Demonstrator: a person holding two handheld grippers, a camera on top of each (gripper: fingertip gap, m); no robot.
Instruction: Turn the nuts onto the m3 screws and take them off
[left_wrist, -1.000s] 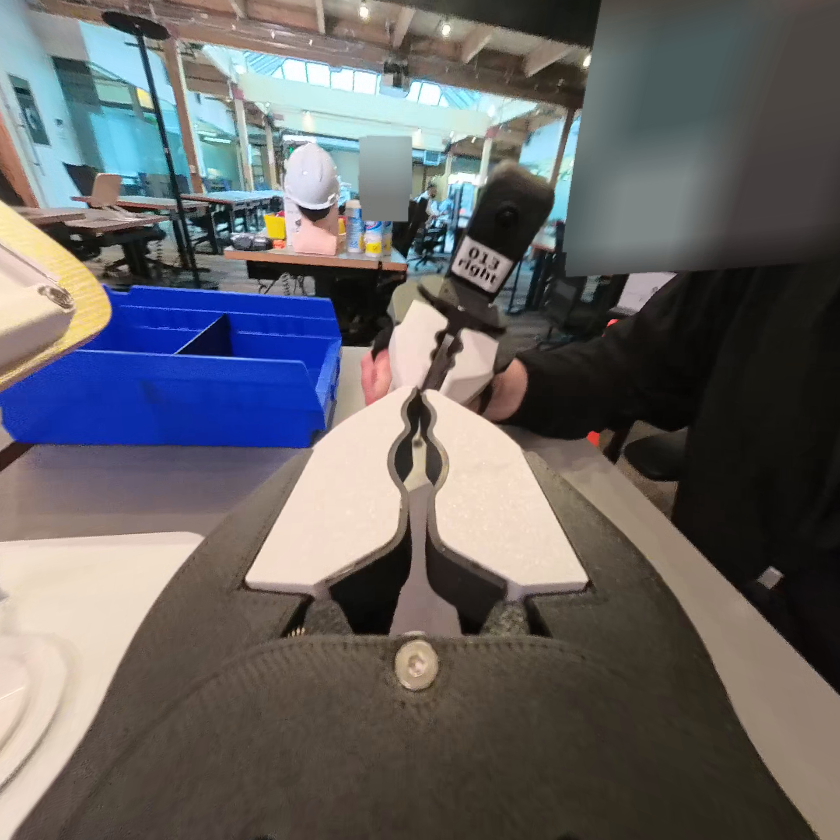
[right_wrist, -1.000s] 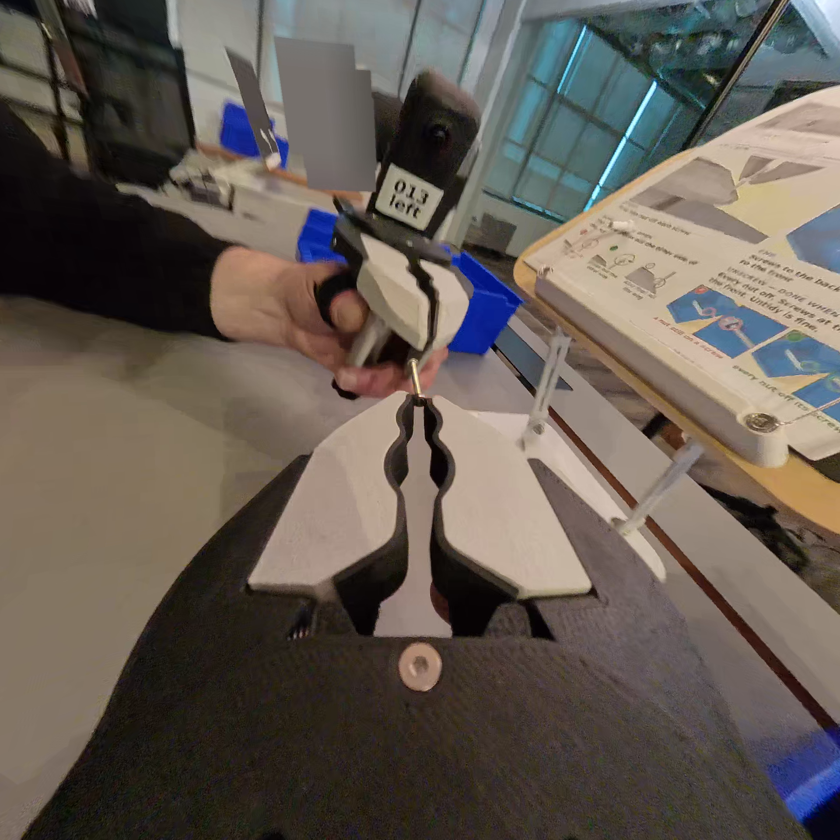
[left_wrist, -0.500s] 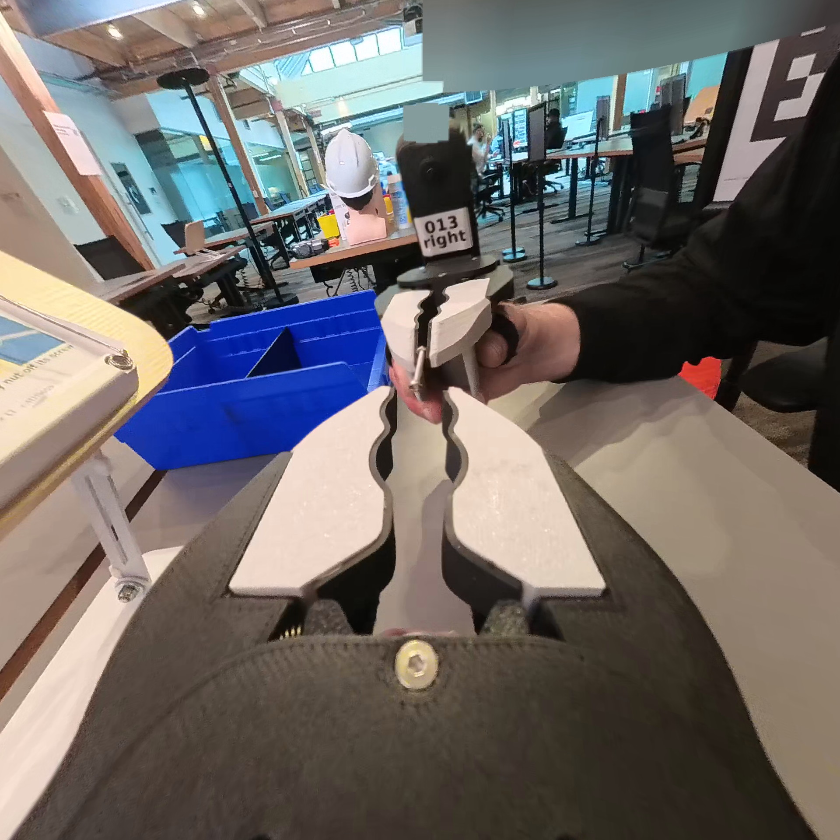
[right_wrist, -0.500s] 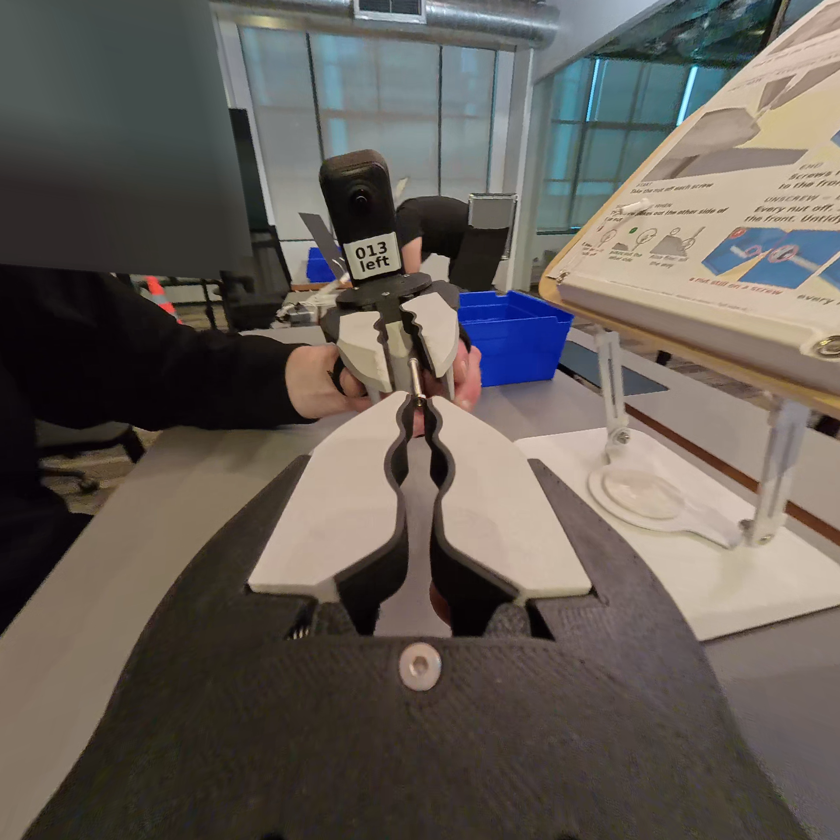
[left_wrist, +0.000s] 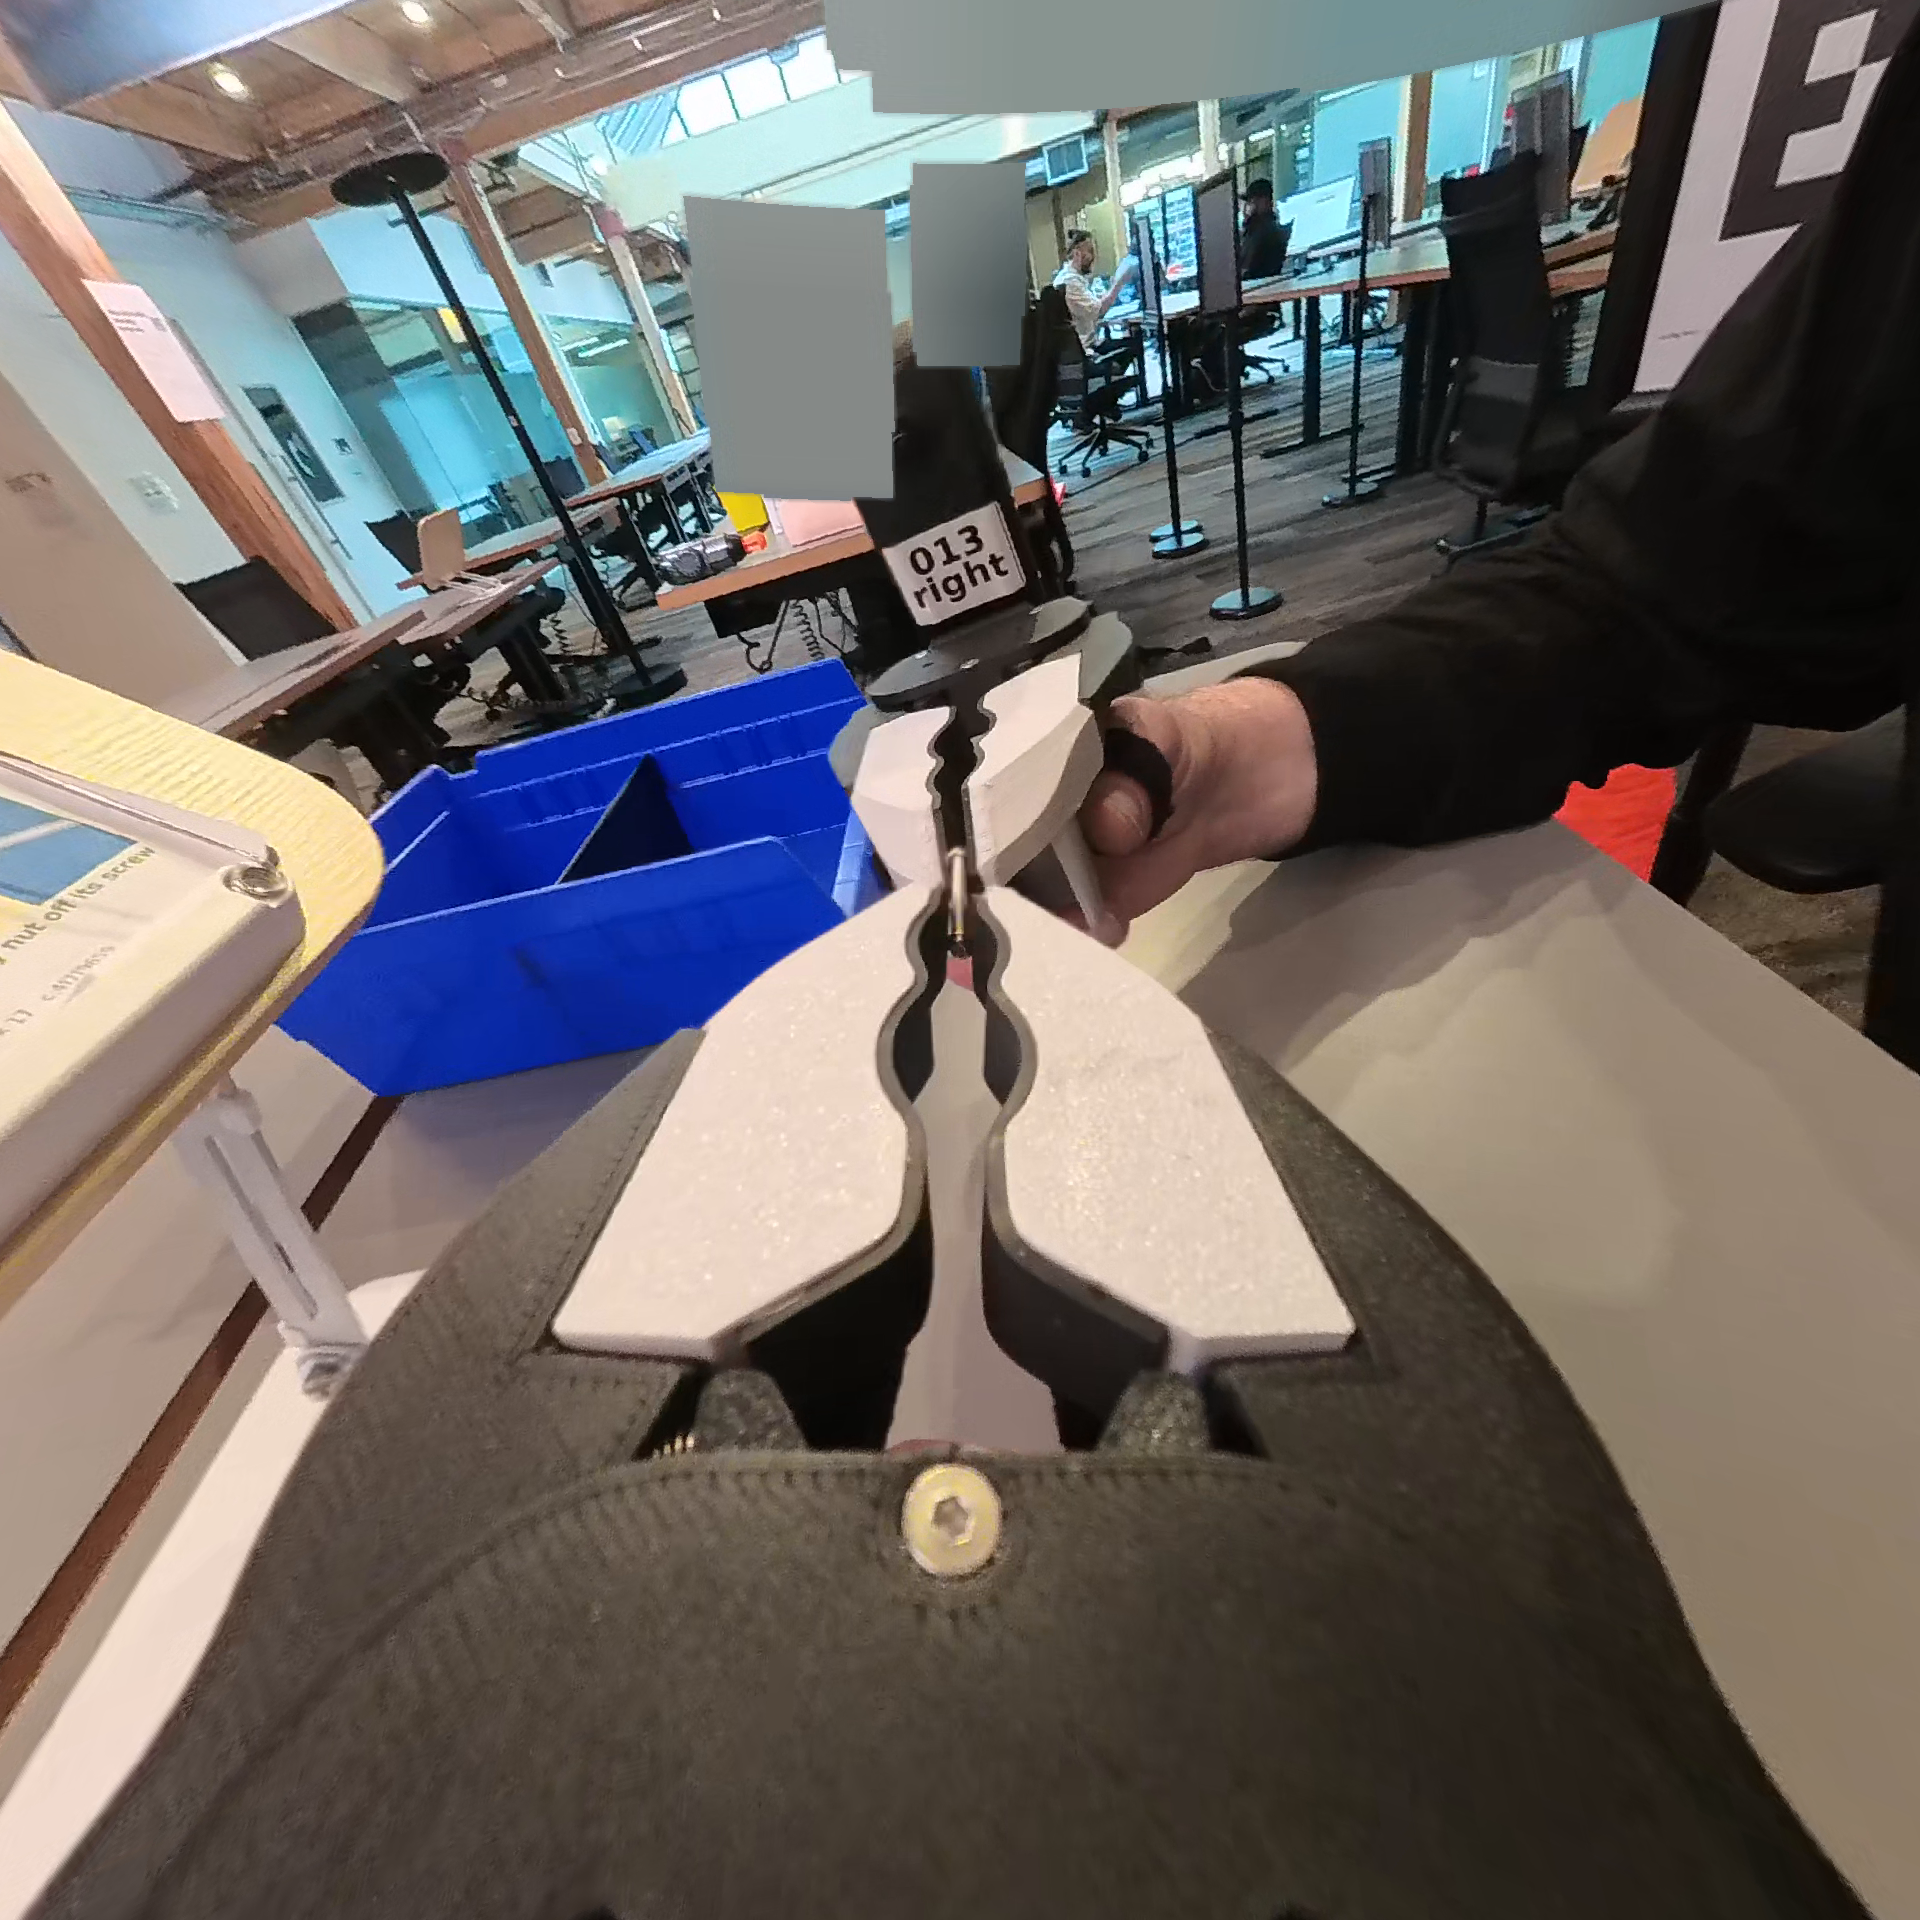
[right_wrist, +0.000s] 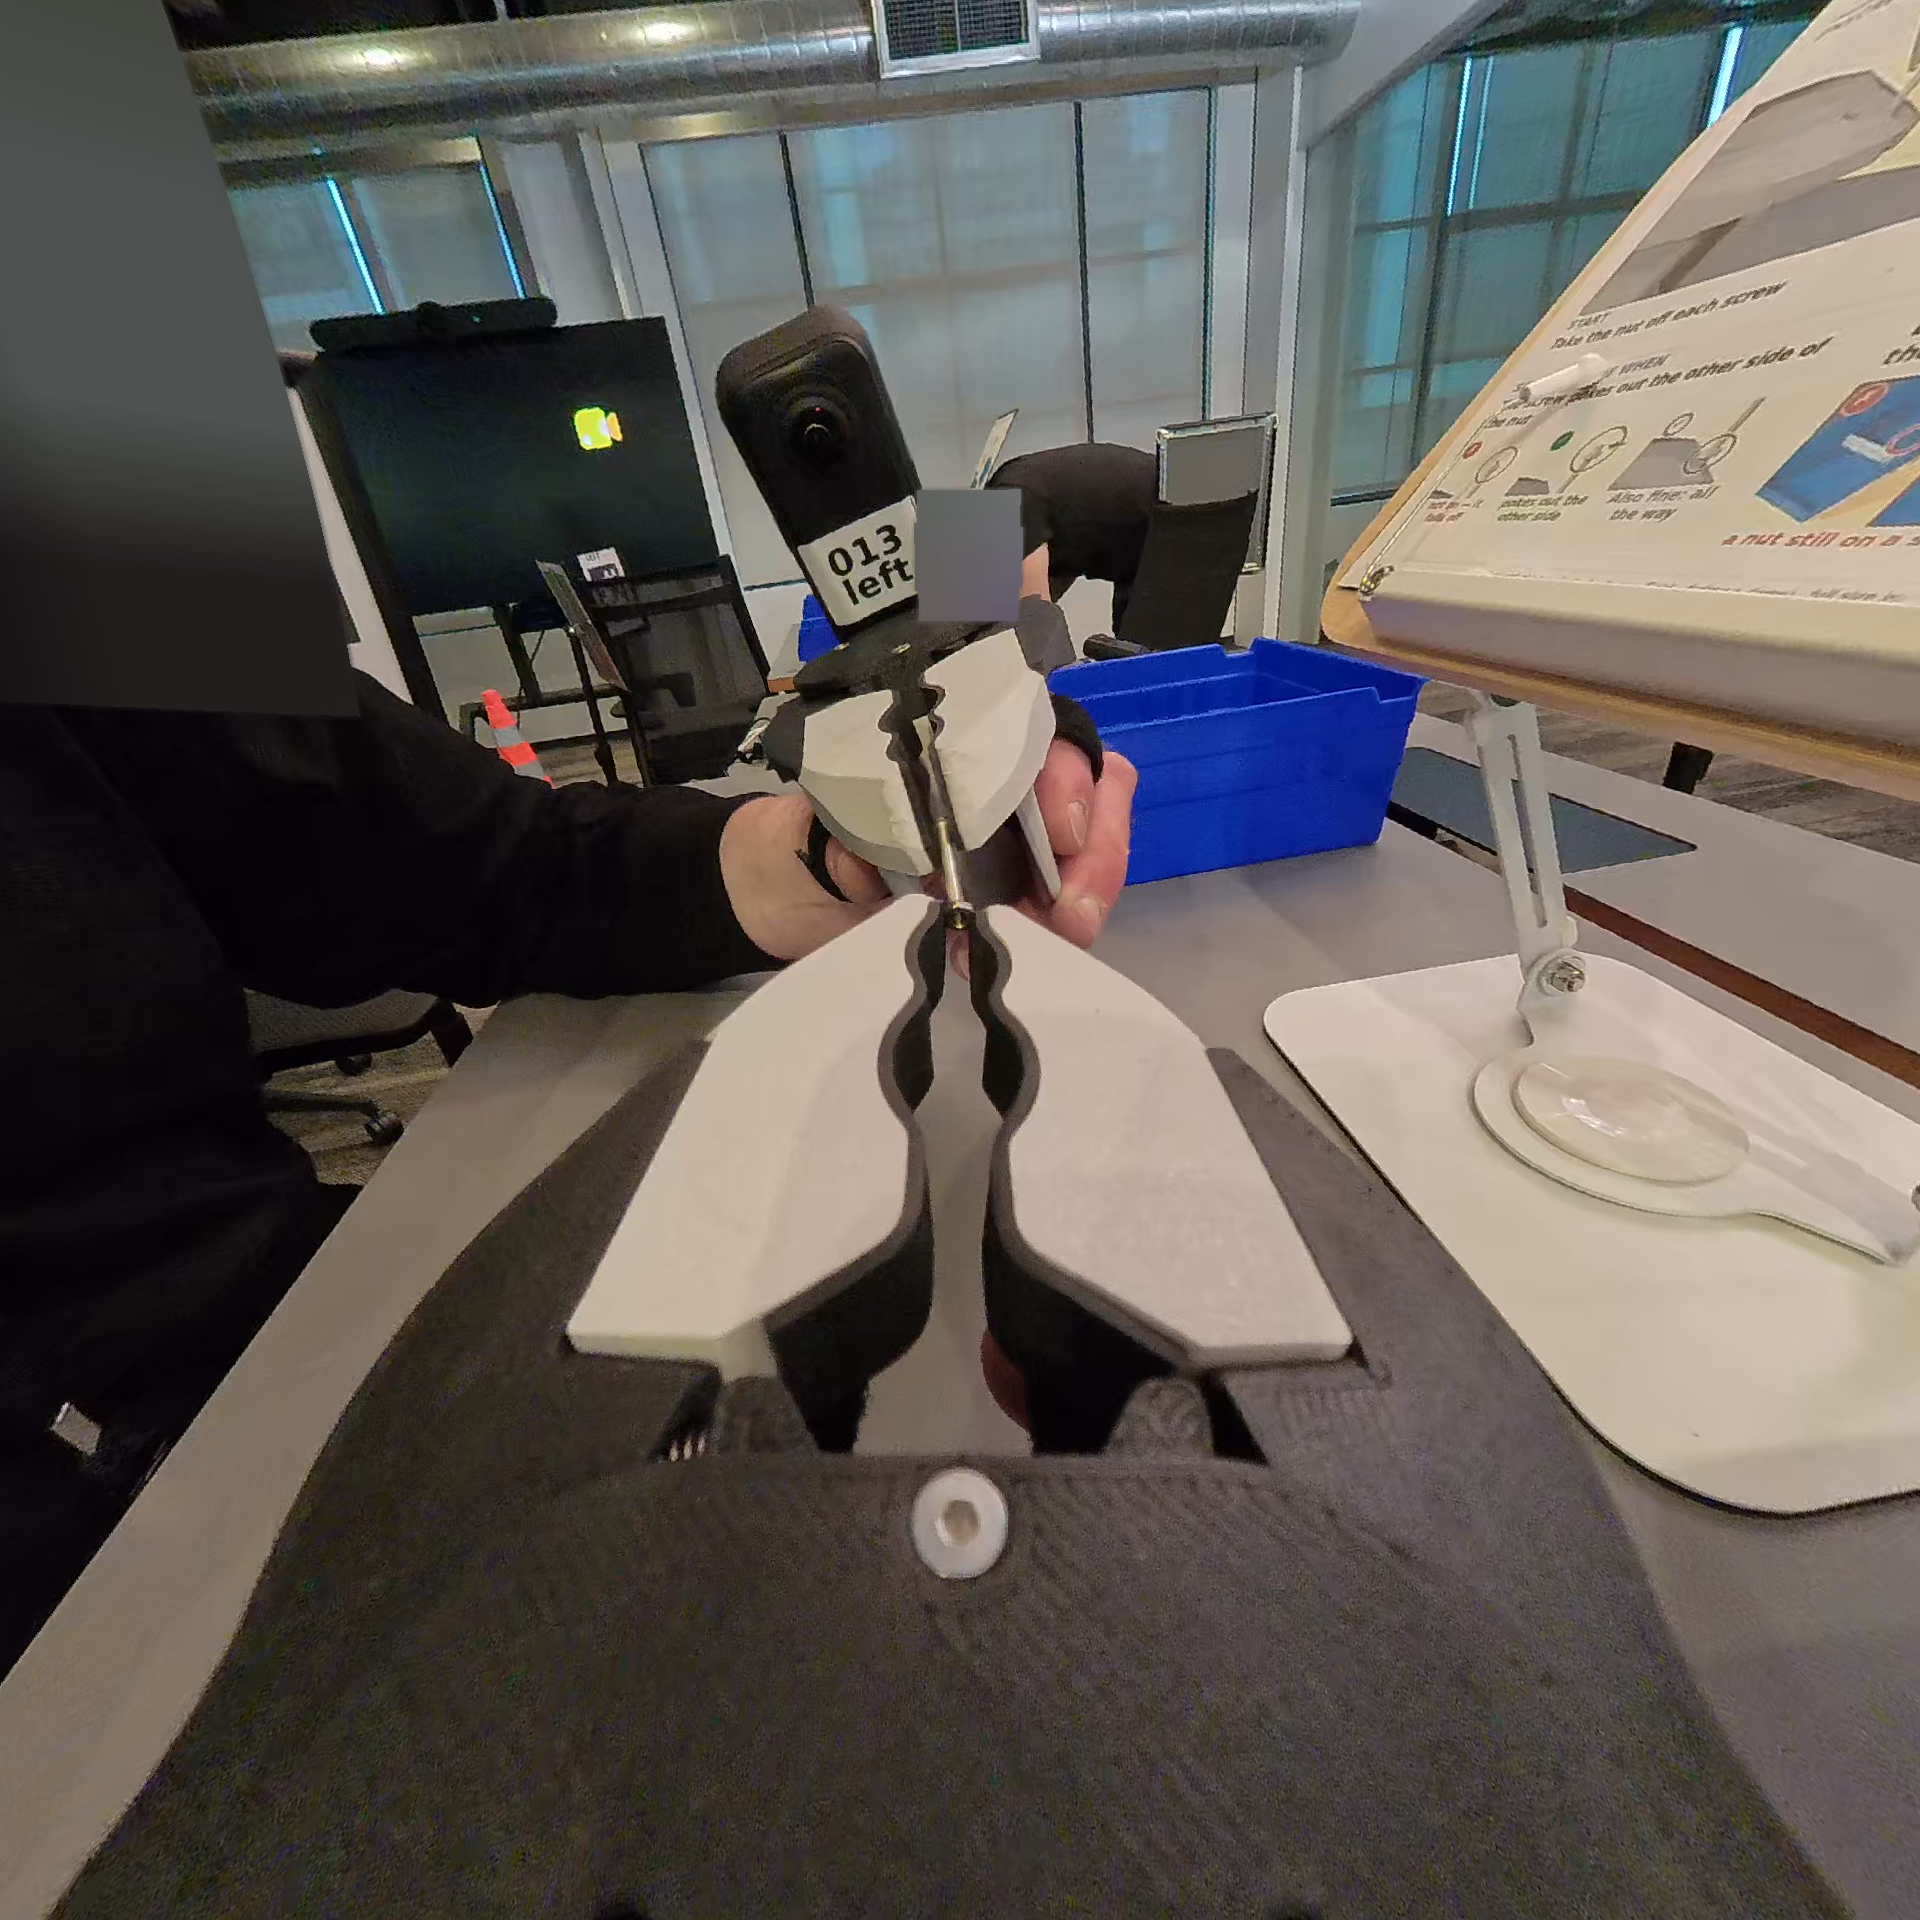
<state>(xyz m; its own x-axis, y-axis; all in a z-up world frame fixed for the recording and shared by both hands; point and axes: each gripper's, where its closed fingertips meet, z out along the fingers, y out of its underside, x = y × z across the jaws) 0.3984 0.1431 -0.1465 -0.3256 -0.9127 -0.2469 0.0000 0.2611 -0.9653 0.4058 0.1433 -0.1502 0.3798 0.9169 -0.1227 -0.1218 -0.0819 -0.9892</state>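
A thin metal M3 screw (left_wrist: 954, 894) spans the gap between my two grippers, which meet tip to tip above the grey table (left_wrist: 1507, 1143). My left gripper (left_wrist: 954, 923) is shut on the screw's shaft; the right wrist view shows the shaft (right_wrist: 940, 826) lying between its fingers. My right gripper (right_wrist: 958, 922) is shut on a small nut (right_wrist: 961, 914) at the screw's near end. The left wrist view shows the right gripper (left_wrist: 961, 862) facing me, held by a hand. The right wrist view shows the left gripper (right_wrist: 940, 868), also held by a hand.
A blue divided bin (left_wrist: 582, 935) stands behind the grippers and also shows in the right wrist view (right_wrist: 1236, 769). An instruction board (right_wrist: 1662, 416) tilts on a stand over a white base plate (right_wrist: 1558, 1351) beside them. A person in black sleeves sits at the table edge.
Half a second ago my left gripper was open and a little back from the screw. It has since moved in and shut on the shaft. The right gripper kept its hold.
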